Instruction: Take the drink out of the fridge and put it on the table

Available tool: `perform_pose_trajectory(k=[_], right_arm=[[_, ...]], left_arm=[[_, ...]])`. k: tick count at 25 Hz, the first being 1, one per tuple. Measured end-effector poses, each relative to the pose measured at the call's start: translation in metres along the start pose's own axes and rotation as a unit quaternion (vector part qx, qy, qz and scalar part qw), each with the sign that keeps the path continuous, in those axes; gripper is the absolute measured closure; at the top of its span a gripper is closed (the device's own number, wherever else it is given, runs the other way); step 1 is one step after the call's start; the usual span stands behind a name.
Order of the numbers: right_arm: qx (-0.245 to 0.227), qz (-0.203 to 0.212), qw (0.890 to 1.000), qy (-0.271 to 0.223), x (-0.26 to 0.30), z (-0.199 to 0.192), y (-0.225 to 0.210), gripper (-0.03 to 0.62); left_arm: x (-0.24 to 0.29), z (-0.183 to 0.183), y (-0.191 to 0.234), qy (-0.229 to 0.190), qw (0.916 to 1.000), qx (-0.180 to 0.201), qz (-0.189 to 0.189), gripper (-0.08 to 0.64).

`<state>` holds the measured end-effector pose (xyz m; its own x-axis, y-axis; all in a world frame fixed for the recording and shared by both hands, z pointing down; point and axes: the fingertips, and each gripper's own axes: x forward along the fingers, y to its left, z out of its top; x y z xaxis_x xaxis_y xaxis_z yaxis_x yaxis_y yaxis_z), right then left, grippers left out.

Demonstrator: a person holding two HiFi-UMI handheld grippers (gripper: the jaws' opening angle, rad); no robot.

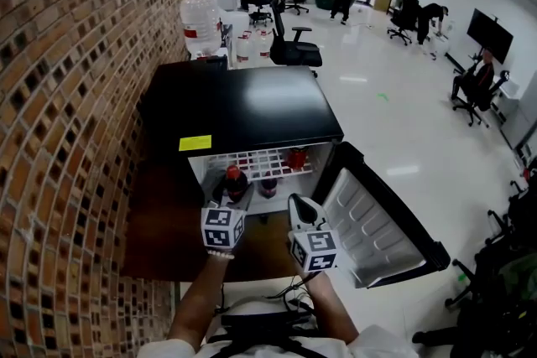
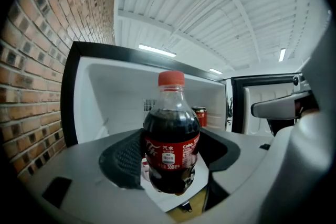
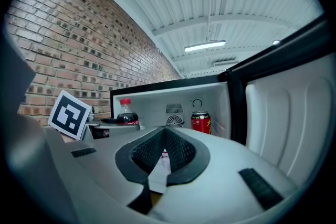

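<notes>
A small cola bottle (image 2: 171,139) with a red cap and red label stands upright between the pads of my left gripper (image 2: 171,150), which is shut on it. In the head view the bottle (image 1: 236,180) is at the front of the open black mini fridge (image 1: 243,105), with the left gripper (image 1: 229,204) just below it. My right gripper (image 1: 300,212) hovers beside it in front of the fridge. Its jaws meet at the tips with nothing between them (image 3: 165,131). From the right gripper view the held bottle (image 3: 126,113) shows to the left.
A red can (image 1: 296,158) stands on the white wire shelf (image 1: 260,163), and a second dark bottle (image 1: 268,185) stands lower inside. The fridge door (image 1: 377,222) hangs open to the right. A brick wall (image 1: 67,138) runs along the left. Office chairs and people are far behind.
</notes>
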<state>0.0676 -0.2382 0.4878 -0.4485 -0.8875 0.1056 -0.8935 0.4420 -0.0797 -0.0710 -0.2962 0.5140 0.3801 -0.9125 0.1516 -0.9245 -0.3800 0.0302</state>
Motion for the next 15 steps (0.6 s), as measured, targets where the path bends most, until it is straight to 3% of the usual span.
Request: perform_pose_trajectory(k=[15], right_arm=[[-0.002, -0.007, 1.000, 0.001, -0.009, -0.001, 0.000, 0.577]], left_arm=[[-0.028, -0.039, -0.009, 0.021, 0.9998, -0.005, 0.000, 0.259]])
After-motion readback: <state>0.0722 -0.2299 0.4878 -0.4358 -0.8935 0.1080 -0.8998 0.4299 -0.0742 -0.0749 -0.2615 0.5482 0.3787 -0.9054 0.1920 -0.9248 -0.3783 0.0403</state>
